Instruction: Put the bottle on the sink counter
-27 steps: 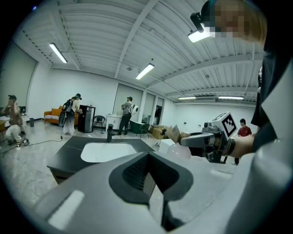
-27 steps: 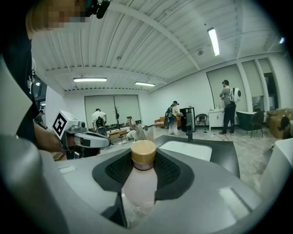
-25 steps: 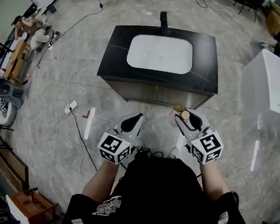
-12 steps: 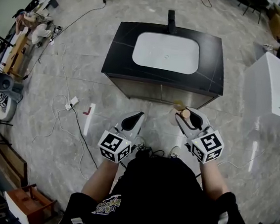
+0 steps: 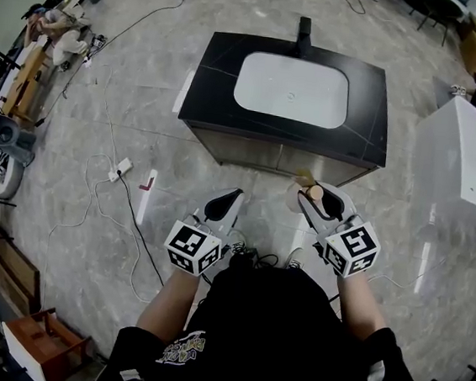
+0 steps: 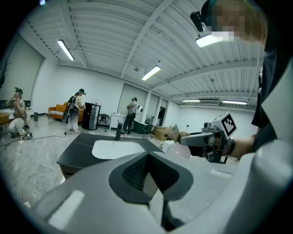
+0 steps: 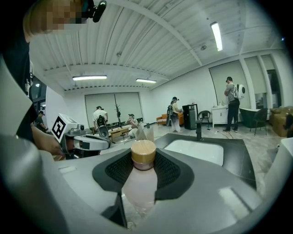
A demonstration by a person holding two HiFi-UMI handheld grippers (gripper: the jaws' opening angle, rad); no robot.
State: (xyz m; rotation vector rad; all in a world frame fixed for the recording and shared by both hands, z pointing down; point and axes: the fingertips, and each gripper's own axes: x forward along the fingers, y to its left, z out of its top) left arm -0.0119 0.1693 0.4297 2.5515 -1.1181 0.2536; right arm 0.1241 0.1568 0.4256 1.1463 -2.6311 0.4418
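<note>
Clamping the bottle (image 7: pixel 139 183), cap (image 7: pixel 143 154) pointing outward, between right gripper (image 5: pixel 315 199) fingers, held in the air near the body, short of the sink counter (image 5: pixel 215 82) farther off. Left gripper (image 5: pixel 230 200) alongside to the left, fingers pressed together on nothing.

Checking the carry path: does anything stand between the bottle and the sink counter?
Nothing visible does. The right gripper holds the bottle just short of the counter, with only bare floor between them. The cables lie off to the left, and the counter top beside the basin is bare.
</note>
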